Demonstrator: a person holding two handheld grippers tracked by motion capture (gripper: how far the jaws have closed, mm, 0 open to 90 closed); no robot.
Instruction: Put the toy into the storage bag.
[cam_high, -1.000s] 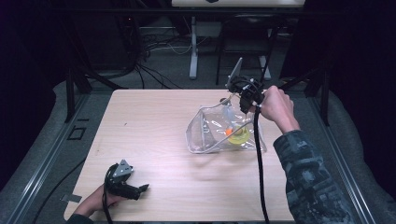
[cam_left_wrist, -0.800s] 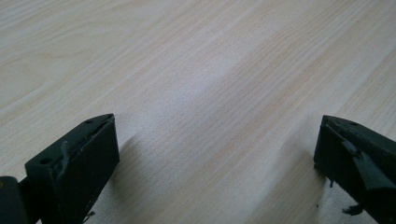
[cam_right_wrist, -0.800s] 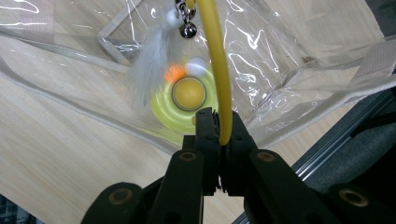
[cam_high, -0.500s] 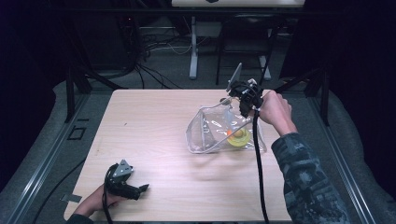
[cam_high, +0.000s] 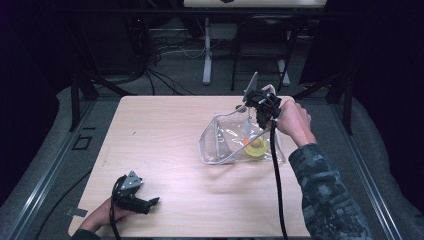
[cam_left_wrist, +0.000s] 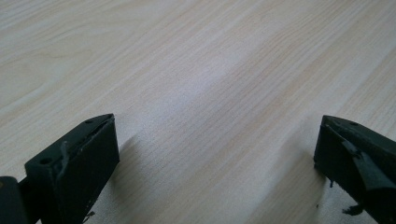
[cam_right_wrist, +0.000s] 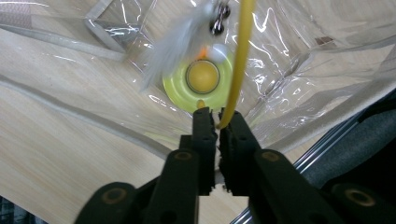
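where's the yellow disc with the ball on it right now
In the high view the yellow disc lies inside the clear plastic bag on the table's right half, just below the right hand-held gripper.

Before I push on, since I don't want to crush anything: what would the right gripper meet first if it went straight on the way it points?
Probably the clear plastic bag just ahead of the right gripper, then the yellow ring toy inside it; depth is hard to judge. A yellow cord runs up from its jaws.
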